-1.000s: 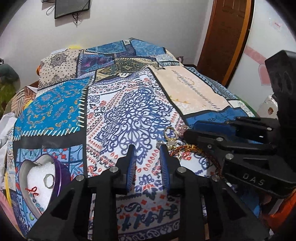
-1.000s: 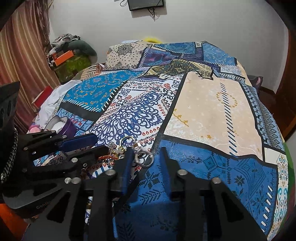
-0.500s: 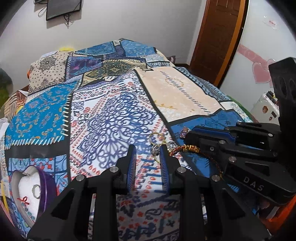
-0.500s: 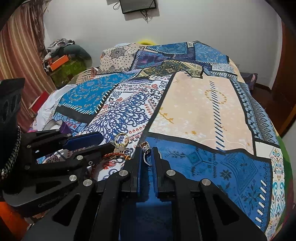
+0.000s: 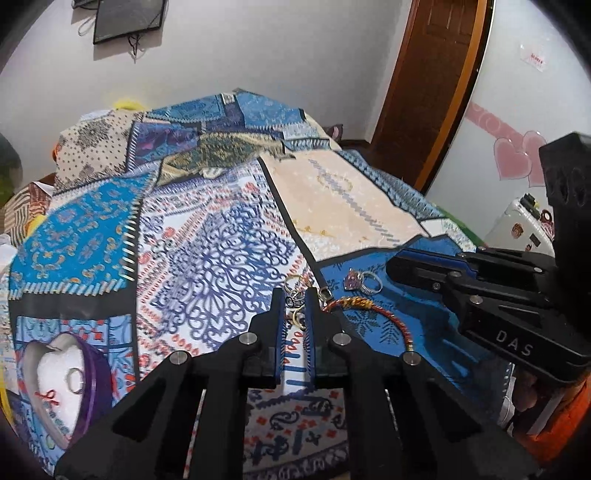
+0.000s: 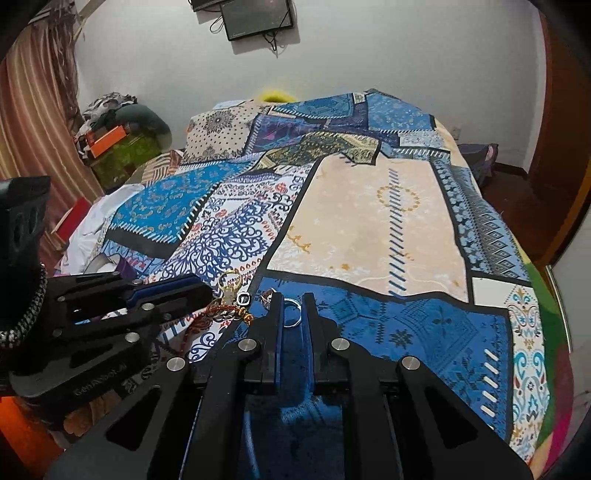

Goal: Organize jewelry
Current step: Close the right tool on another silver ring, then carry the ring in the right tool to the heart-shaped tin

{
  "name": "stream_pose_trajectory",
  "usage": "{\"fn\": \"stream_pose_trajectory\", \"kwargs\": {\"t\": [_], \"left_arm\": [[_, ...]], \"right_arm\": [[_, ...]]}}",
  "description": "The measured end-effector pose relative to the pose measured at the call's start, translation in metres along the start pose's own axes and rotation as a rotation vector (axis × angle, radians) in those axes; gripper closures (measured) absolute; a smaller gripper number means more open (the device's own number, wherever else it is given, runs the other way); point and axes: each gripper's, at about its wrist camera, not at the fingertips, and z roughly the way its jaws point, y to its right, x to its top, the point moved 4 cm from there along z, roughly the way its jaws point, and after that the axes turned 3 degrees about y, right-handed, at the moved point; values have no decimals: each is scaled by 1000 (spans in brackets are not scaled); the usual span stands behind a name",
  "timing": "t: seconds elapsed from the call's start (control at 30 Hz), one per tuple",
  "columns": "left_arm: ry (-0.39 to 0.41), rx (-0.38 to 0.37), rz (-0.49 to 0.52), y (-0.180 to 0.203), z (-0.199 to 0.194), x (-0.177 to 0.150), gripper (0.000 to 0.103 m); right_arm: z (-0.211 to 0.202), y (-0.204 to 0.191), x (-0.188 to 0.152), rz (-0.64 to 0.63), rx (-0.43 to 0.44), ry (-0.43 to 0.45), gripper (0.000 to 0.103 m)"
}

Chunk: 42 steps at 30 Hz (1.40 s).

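Jewelry lies in a small pile on the patterned bedspread: a silver ring with a pink stone (image 5: 360, 281), a red and gold bangle (image 5: 364, 308), and several small rings (image 5: 295, 295). My left gripper (image 5: 295, 300) has its jaws narrowed around small rings in the pile. My right gripper (image 6: 291, 308) is narrowed around the silver ring (image 6: 293, 314), which sits between its fingers. The right gripper also shows in the left wrist view (image 5: 413, 267), its tip just right of the pink-stone ring. A purple heart-shaped box (image 5: 64, 380) with white foam holds a ring at lower left.
The bedspread (image 6: 369, 221) covers the whole bed. A brown door (image 5: 436, 85) stands at the right. Clothes and an orange box (image 6: 110, 140) lie beside the bed at the left, by a striped curtain. A dark screen (image 6: 258, 16) hangs on the wall.
My left gripper moved right and forward onto the jewelry pile and narrowed its jaws. My right gripper narrowed from wide open and now has the silver ring between its fingers.
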Motion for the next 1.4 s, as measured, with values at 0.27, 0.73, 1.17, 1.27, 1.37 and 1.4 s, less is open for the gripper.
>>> {"fn": "stream_pose_trajectory", "kwargs": {"t": [0.27, 0.73, 1.17, 1.27, 1.37, 1.4], "left_arm": [[68, 32, -15, -6, -34, 9, 94], [50, 43, -72, -31, -34, -3, 94], [-43, 86, -130, -56, -22, -39, 94], [-41, 91, -121, -55, -27, -42, 94], [-40, 98, -110, -54, -33, -44, 94], [-38, 100, -110, -53, -35, -45, 94]], "right_arm": [[-7, -4, 2, 11, 16, -3, 94], [19, -8, 5, -13, -10, -39, 67], [28, -8, -1, -47, -14, -59, 91], [27, -7, 0, -48, -20, -56, 91], [27, -8, 1, -49, -24, -55, 91], [26, -8, 1, -47, -23, -52, 92]]}}
